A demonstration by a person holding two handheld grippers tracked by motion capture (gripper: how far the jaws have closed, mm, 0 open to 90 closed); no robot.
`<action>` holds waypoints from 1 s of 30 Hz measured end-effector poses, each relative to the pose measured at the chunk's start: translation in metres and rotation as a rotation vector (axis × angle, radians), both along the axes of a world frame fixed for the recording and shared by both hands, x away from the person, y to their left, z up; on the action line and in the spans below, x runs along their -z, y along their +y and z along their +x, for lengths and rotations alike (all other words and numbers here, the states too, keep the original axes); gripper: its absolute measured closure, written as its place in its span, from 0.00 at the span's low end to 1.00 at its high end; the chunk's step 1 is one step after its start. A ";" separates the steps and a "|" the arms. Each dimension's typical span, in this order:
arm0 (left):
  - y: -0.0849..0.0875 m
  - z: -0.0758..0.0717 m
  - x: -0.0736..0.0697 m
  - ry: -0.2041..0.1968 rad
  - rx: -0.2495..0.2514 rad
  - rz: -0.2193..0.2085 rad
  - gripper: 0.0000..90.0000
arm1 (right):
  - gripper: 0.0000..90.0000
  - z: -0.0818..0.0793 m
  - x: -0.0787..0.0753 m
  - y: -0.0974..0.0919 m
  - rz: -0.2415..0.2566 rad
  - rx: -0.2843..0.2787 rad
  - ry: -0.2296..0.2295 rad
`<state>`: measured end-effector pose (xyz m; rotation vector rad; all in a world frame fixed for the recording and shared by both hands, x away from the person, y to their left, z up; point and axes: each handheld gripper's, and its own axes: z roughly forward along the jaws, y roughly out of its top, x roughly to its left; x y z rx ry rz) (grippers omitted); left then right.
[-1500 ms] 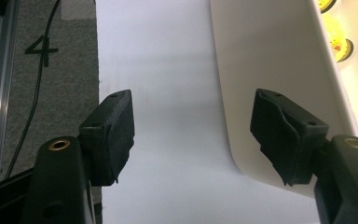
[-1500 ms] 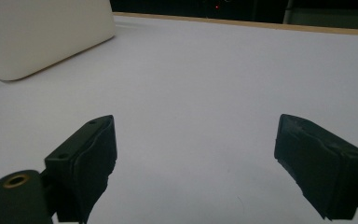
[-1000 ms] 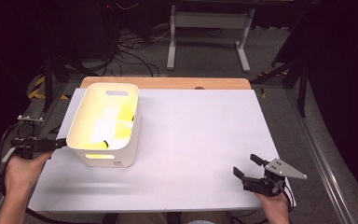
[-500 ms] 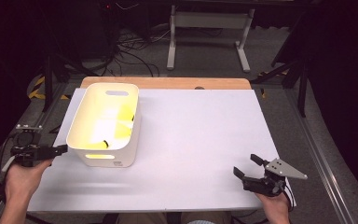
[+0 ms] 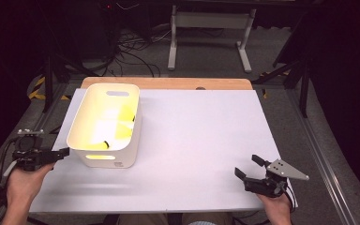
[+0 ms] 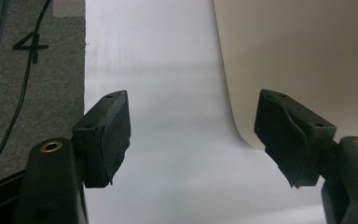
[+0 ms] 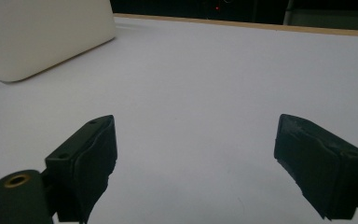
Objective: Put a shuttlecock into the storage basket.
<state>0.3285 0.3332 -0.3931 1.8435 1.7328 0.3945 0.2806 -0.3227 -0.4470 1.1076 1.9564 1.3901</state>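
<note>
White-topped bench, seen from the high view; a wooden edge shows along its far side, and dark floor with cables and a metal stand lies beyond. The largest object on it is the white bin, standing upright at the far-left part of the surface, its inside lit yellow, with small dark pieces lying near its front wall; what they are cannot be told. A cut-out handle shows in its far wall.

Left claw: a second ago its tips lay at the bin's left rim; now the hand has drawn back toward the near-left corner, and the tips stand just beside the bin's lower left wall, apart from it. Its jaws stand wide with nothing between them; in the left gripper view the left claw frames bare bench, with the bin's rounded corner beyond the right jaw.

Right claw: at the near-right edge, well apart from the bin, unchanged in place. Its jaws also gape empty, as the right gripper view shows, with the bin far off at upper left.

Reading: the bin appears released, the work on it paused or done. Nothing stands between either claw and the bin.
</note>
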 end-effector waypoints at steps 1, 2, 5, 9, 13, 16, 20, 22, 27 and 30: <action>-0.001 -0.001 0.000 -0.005 -0.001 -0.001 0.31 | 0.15 0.000 0.000 0.000 0.000 0.000 0.000; -0.001 -0.002 0.000 -0.008 0.003 -0.003 0.33 | 0.15 0.000 0.000 0.000 0.000 0.000 0.000; -0.001 -0.003 0.001 -0.014 0.008 -0.010 0.35 | 0.15 0.000 0.000 0.000 0.001 0.000 0.000; -0.004 -0.005 0.003 -0.017 0.013 -0.003 0.35 | 0.15 0.000 0.000 0.000 0.000 0.000 -0.001; -0.006 -0.007 0.004 -0.020 0.017 -0.003 0.35 | 0.15 0.000 0.000 0.000 0.001 0.001 -0.001; -0.006 -0.008 0.006 -0.022 0.017 -0.007 0.34 | 0.15 0.000 0.000 0.000 0.001 0.000 0.000; -0.005 -0.009 0.007 -0.020 0.014 -0.010 0.33 | 0.15 0.000 0.000 0.000 -0.001 -0.002 -0.001; -0.005 -0.010 0.008 -0.020 0.015 -0.007 0.33 | 0.15 0.000 0.000 0.000 0.001 -0.001 0.000; -0.007 -0.011 0.010 -0.020 0.013 0.003 0.30 | 0.15 0.000 0.000 0.000 -0.001 -0.002 0.001; -0.008 -0.011 0.011 -0.024 0.011 0.002 0.29 | 0.15 0.000 0.000 0.001 -0.001 -0.002 0.001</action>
